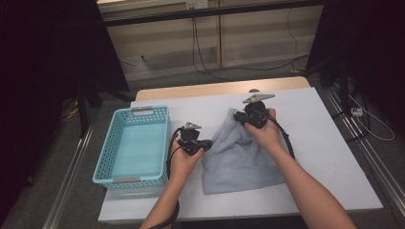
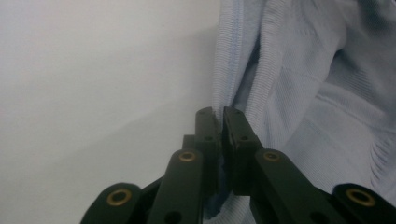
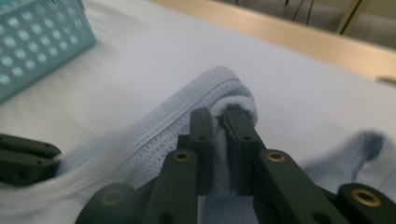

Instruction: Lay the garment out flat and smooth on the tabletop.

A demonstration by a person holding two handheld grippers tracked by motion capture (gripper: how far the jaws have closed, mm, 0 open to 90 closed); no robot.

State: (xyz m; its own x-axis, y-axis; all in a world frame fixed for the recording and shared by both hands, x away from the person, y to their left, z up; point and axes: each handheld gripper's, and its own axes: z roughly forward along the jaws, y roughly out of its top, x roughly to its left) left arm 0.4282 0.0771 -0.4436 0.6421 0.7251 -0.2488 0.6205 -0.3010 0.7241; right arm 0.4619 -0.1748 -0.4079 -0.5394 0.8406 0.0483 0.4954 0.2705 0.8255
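A pale blue knitted garment (image 1: pixel 239 157) lies crumpled on the white table sheet (image 1: pixel 325 143). My left gripper (image 1: pixel 208 143) pinches its left edge, and in the left gripper view the jaws (image 2: pixel 218 114) are shut on a thin fold of the cloth (image 2: pixel 299 93). My right gripper (image 1: pixel 239 118) holds the garment's far ribbed hem, raised a little off the table. In the right gripper view its jaws (image 3: pixel 218 116) are shut on the ribbed band (image 3: pixel 187 100). The black tips of the left gripper's fingers (image 3: pixel 28 158) show at the left edge of that view.
A turquoise plastic basket (image 1: pixel 162 114) stands empty at the table's left, close to my left hand. The table's wooden far edge (image 1: pixel 215 89) runs behind the sheet. Dark stands and cables lie on the floor beyond and at the right.
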